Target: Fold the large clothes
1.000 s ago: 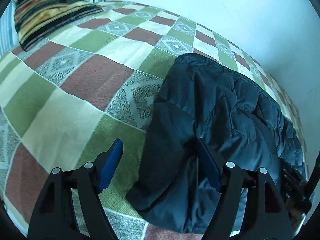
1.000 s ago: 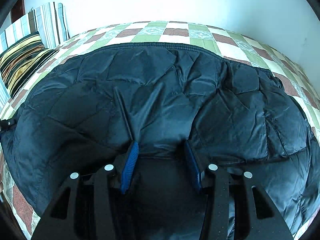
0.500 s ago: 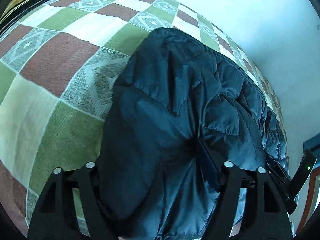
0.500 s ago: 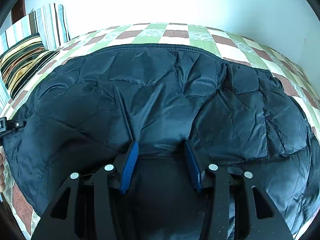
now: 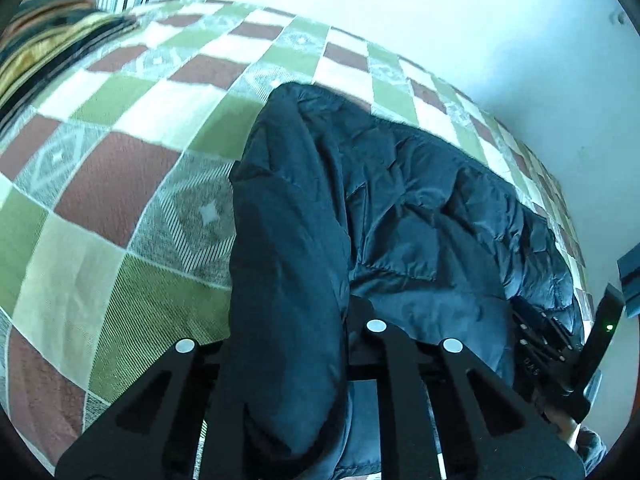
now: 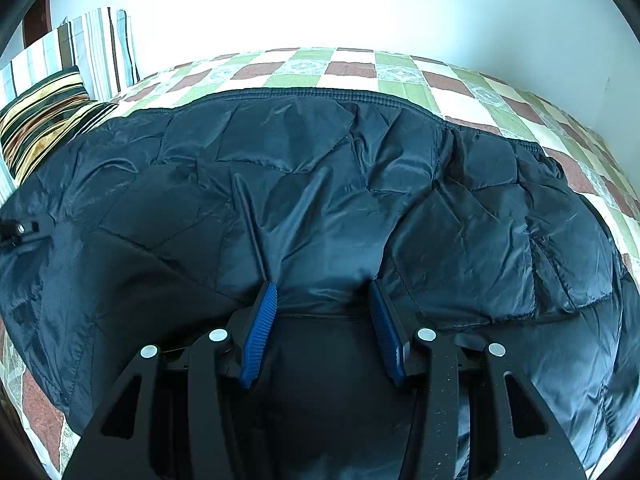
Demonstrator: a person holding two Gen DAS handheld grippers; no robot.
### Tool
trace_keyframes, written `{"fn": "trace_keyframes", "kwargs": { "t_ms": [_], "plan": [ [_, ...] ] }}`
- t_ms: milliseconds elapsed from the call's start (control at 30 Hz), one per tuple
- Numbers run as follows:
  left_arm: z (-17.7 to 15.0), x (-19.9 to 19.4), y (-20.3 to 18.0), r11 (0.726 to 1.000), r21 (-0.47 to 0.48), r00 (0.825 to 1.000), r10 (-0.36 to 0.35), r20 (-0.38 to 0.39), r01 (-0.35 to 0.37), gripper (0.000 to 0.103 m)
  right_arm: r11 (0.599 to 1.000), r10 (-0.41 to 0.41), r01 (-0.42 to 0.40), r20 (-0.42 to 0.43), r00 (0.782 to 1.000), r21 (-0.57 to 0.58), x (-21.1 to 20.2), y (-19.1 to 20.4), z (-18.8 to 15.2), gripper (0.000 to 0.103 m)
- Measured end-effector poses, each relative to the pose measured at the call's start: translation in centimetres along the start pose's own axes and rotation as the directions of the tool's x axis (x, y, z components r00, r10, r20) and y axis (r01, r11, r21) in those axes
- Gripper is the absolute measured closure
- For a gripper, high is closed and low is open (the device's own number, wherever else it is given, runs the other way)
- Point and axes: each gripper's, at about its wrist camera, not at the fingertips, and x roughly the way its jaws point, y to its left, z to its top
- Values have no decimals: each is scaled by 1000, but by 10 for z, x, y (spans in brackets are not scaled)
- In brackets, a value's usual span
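So the dark quilted jacket [image 6: 340, 184] is spread wide across the checkered bedspread [image 6: 352, 68], its ribbed hem running along the far edge, and it covers most of the bed in the right wrist view. In the left wrist view a thick fold of the jacket [image 5: 288, 264] is bunched up and draped right over the left gripper [image 5: 288, 344], so the pads are buried and I honestly can't tell how far apart they are, though fabric fills the gap between the black arms. The right gripper [image 6: 324, 328] sits low at the near edge of the jacket, pointing toward the far wall [image 6: 320, 0], with its blue pads [image 6: 260, 328] at a medium spread and a tuck of the jacket's near edge lying between them; whether they're actually squeezing it I can't say. A striped pillow [image 6: 40, 116] sits at the far left of the bed, with a lighter striped cushion [image 6: 100, 48] propped behind it.
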Motion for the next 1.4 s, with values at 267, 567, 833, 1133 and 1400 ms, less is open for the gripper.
{"fn": "trace_keyframes", "kwargs": {
  "t_ms": [267, 567, 833, 1133, 1400],
  "plan": [
    [10, -29, -41, 996, 89, 997, -28, 69, 22, 92, 1000, -3, 3, 3, 1000, -1, -1, 0, 2, 55],
    [10, -40, -92, 982, 189, 993, -49, 105, 29, 93, 1000, -5, 5, 6, 1000, -2, -1, 0, 2, 55],
    [4, -48, -139, 962, 266, 986, -106, 126, 69, 93, 1000, -4, 4, 12, 1000, 7, 0, -3, 4, 55],
    [-15, -35, -204, 919, 386, 985, -135, 107, 84, 94, 999, 27, -28, 34, 999, 29, -7, -14, 5, 55],
    [-31, -18, -246, 895, 436, 986, -142, 84, 92, 94, 996, -57, 51, 87, 995, 71, -57, -68, 0, 53]
  ]
}}
